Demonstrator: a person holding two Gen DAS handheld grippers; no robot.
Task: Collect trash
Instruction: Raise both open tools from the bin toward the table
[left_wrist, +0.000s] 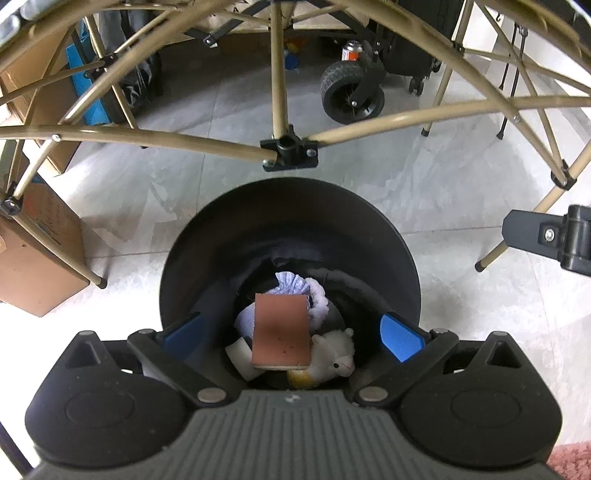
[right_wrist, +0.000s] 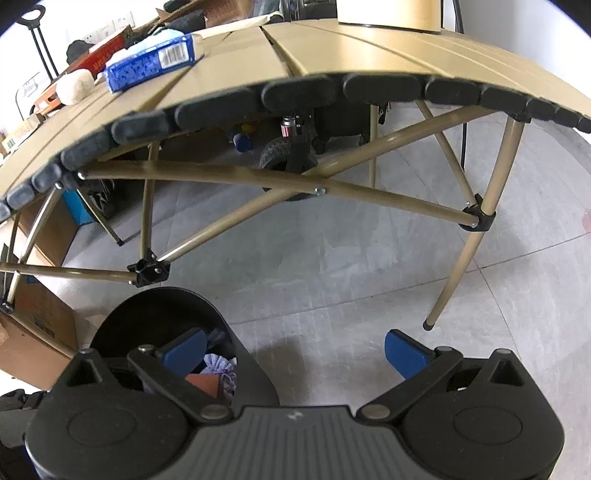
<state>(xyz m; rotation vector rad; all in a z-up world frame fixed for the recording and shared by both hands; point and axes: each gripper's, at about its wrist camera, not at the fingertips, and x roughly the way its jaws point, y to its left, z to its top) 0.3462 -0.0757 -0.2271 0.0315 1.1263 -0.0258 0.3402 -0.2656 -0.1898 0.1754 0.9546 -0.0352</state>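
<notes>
The left gripper (left_wrist: 291, 332) hung released over the bin (left_wrist: 207, 236), brown card (left_wrist: 281, 330) mid-drop; the right gripper (right_wrist: 295, 347), also released, should next target worktop (right_wrist: 332, 48) litter.

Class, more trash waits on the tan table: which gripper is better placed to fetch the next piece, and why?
Probably the right gripper: open and empty, it faces the table and its blue packet. The left gripper, also open, hangs over the black bin.

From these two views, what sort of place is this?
Probably an indoor storage or work room, not a kitchen: a folding camp table on tiled floor, cardboard boxes alongside, a wheeled cart behind, a black bin below.
</notes>
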